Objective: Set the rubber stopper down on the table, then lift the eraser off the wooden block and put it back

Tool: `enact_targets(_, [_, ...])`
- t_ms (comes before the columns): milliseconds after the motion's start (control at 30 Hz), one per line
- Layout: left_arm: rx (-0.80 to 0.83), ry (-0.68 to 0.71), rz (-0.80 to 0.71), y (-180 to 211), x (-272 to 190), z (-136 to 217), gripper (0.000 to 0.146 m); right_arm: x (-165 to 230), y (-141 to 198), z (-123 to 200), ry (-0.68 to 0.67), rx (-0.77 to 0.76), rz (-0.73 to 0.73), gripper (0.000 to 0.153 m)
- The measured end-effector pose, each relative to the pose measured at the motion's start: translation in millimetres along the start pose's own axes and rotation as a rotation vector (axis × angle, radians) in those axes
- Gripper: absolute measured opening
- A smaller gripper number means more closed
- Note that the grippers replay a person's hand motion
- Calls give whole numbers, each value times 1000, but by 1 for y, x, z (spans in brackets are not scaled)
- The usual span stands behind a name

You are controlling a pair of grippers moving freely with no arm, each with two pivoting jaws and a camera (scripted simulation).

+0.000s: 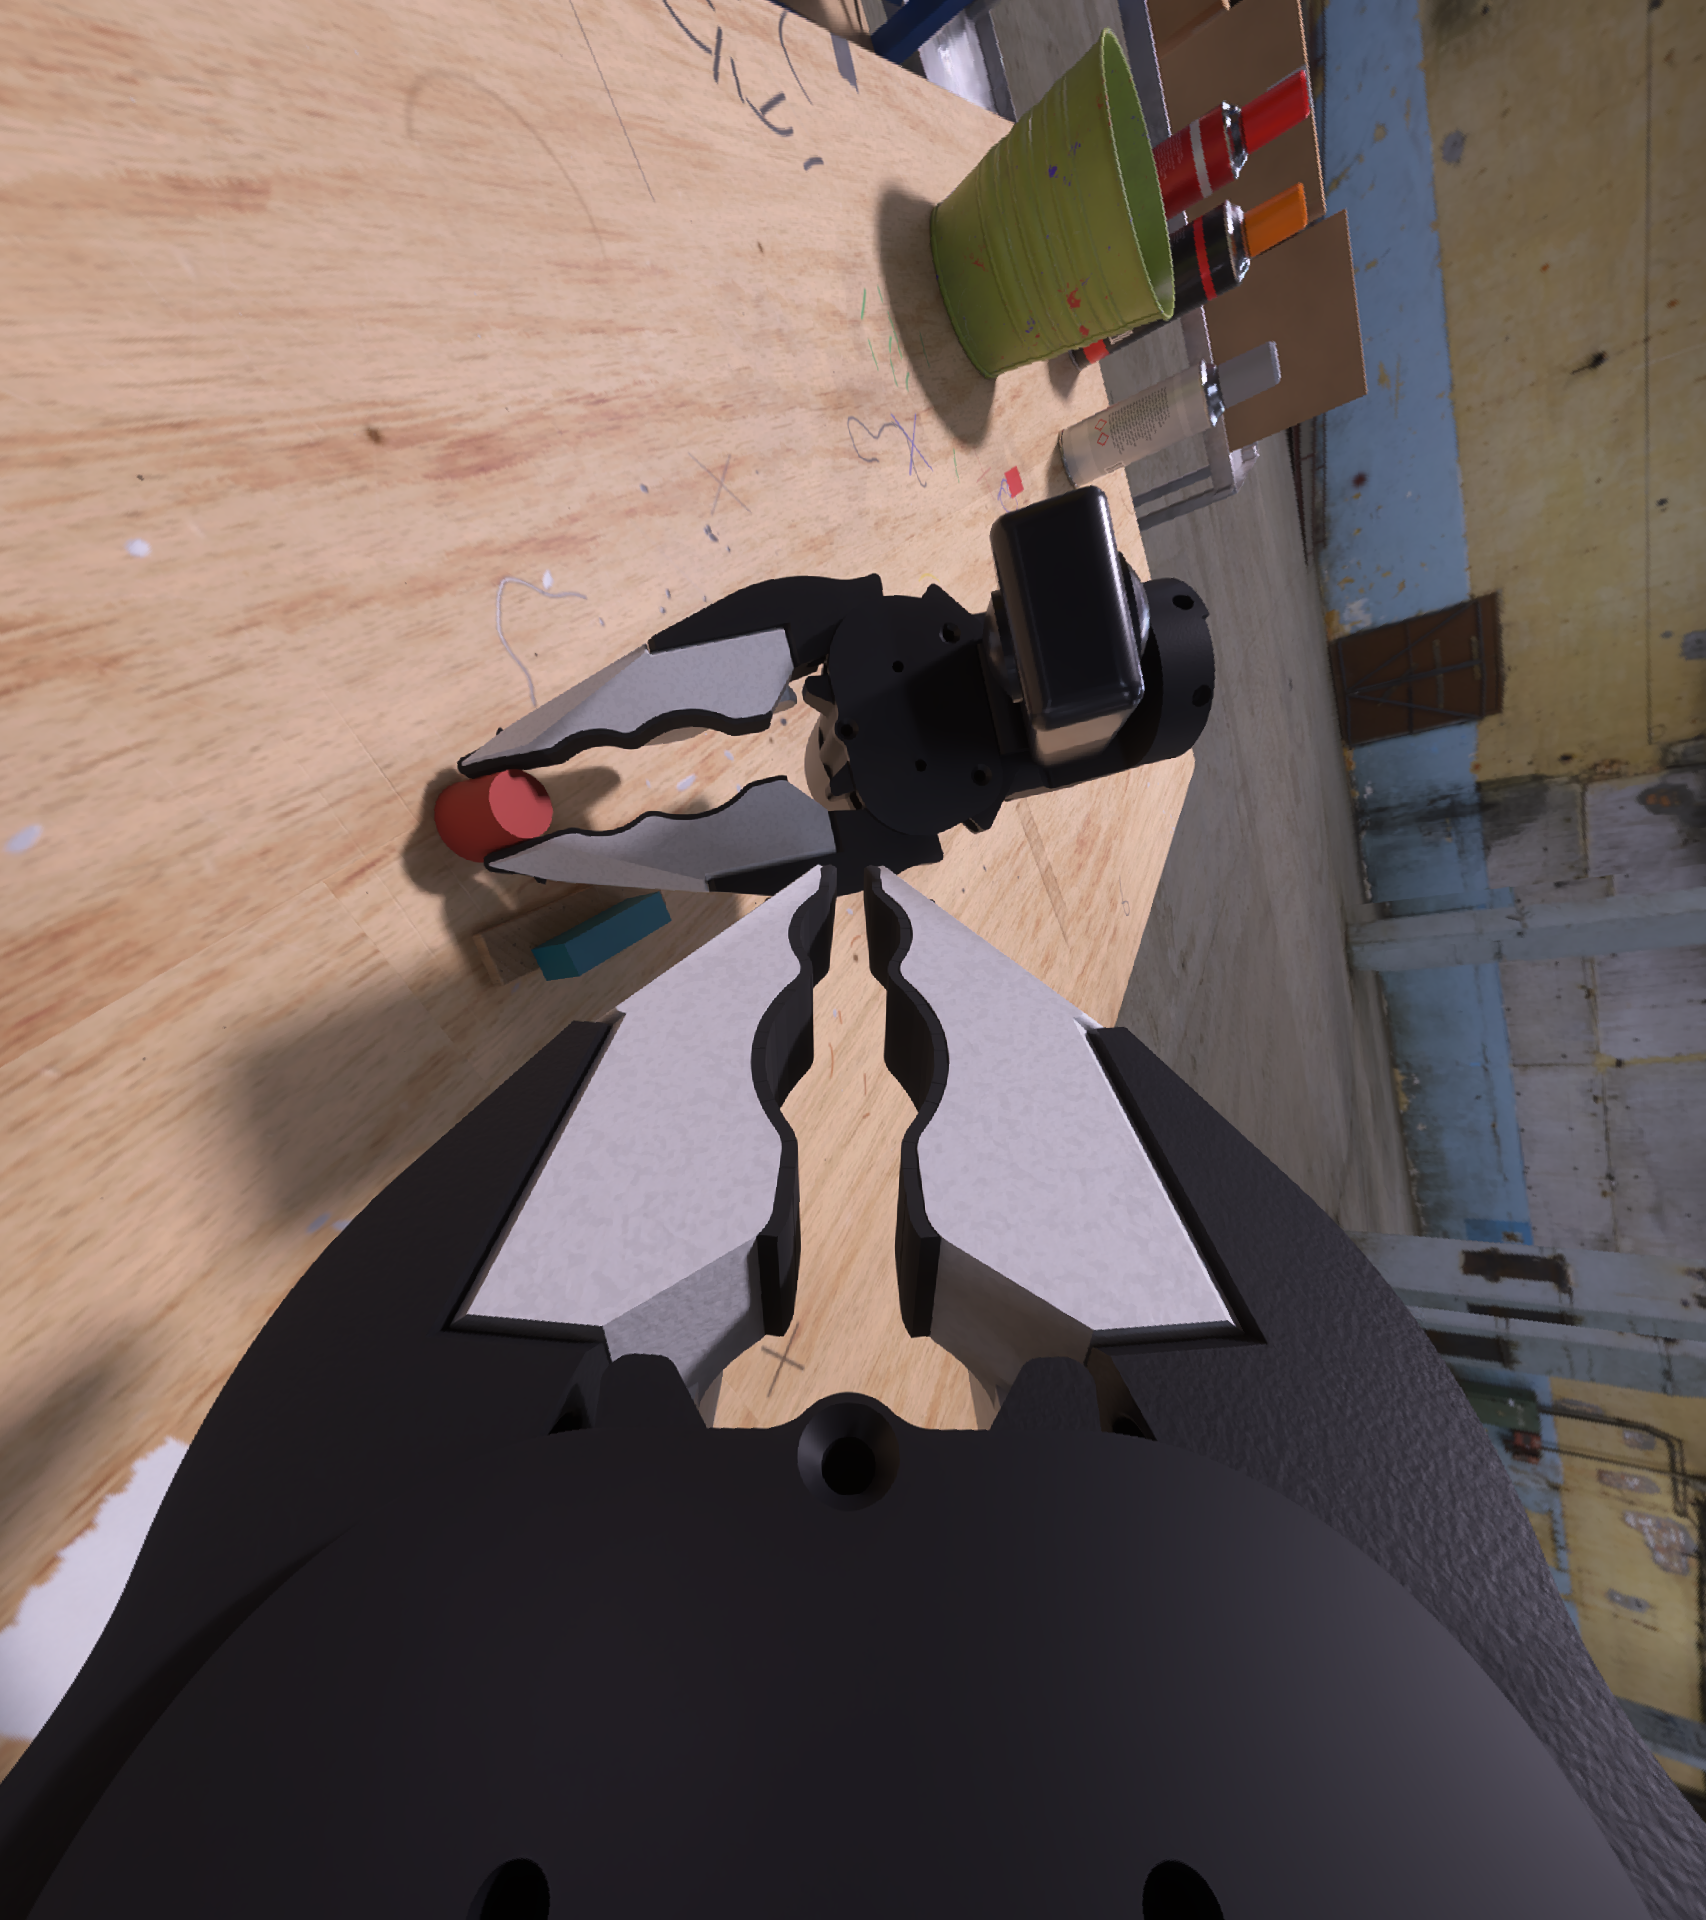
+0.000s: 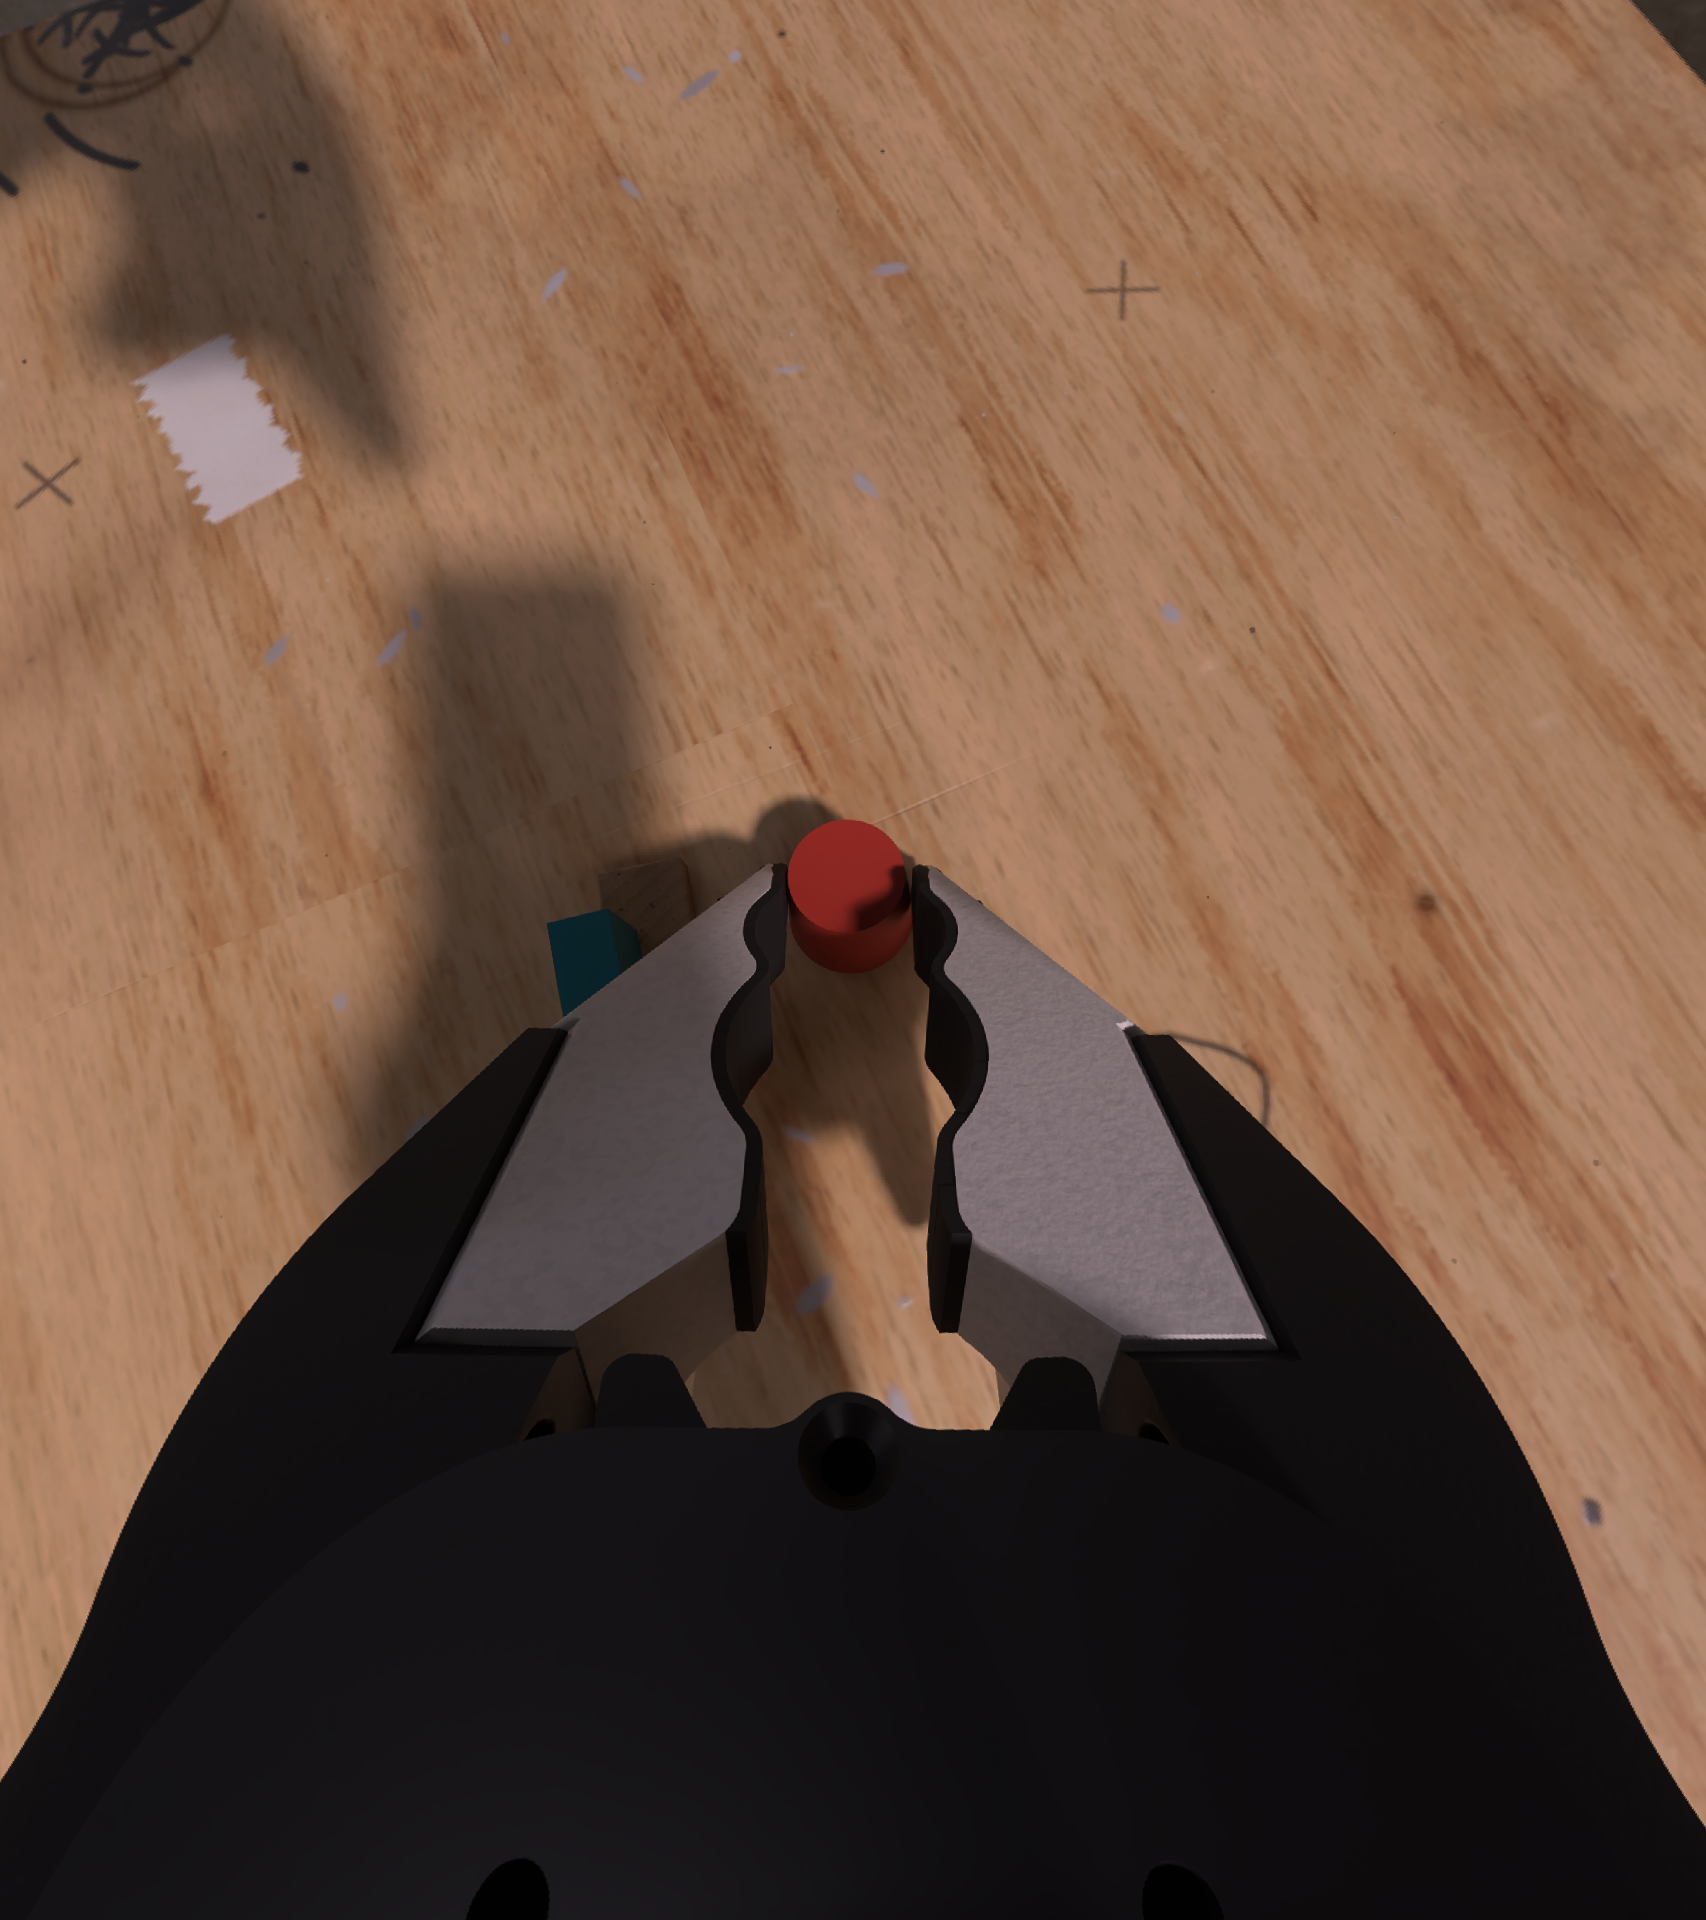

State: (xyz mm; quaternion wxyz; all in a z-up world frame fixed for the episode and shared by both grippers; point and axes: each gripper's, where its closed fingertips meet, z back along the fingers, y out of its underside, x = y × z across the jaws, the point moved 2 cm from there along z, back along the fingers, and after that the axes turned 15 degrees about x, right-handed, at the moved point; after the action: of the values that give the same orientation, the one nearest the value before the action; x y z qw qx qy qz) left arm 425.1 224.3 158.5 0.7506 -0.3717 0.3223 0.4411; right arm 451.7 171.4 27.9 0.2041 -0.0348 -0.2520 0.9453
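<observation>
The right gripper [image 2: 847, 883] pinches the red rubber stopper [image 2: 846, 891] at the table [image 2: 1348, 623].
Its jaws squeeze the stopper; the left gripper [image 1: 849, 883] holds nothing, jaws nearly together. The blue eraser [image 1: 603, 936] lies on the wooden block [image 1: 506, 951] nearby, with a green bucket [image 1: 1057, 218] far off.

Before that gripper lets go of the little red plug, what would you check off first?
1. Rubber stopper sits between the right gripper fingertips: ok.
2. Stopper resting on the table: cannot tell; its shadow lies close beneath it, but contact is not visible.
3. Landing spot free of the eraser and wooden block: ok, both lie beside the stopper, apart from it.
4. Eraser on the block: ok, it lies across the block's top.
5. Left gripper out of the way: ok, it hangs back, nearly closed and empty.
6. Green bucket clear of the work: ok, far off near the table edge.
</observation>
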Motion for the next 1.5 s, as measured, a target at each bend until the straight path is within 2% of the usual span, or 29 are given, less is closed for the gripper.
enact_targets(133, [1, 0, 2, 0, 1, 0, 5, -2, -2, 3, 10, -26, -2, 24])
enact_targets(267, [-6, 3, 4, 1, 1, 2, 5, -2, -8, 23, 5, -114, 39, 27])
enact_targets(400, [-14, 3, 12, 1, 4, 5, 5, 15, 2, 32, -101, -86, 101, 48])
enact_targets(633, [-13, 0, 17, 2, 5, 5, 5, 32, 26, 19, -125, 18, 128, 49])
enact_targets(800, [0, -2, 19, 2, 5, 2, 5, 35, 29, 14, -63, 38, 183, 38])
enact_targets(1200, [8, -3, 18, 2, 5, 0, 5, 38, 25, 12, -39, 22, 213, 11])
enact_targets(1400, [5, -2, 20, 2, 5, 1, 5, 44, 27, 17, -97, 47, 228, 11])
enact_targets(1500, [5, -2, 19, 2, 5, 1, 5, 47, 26, 20, -85, 35, 280, 11])
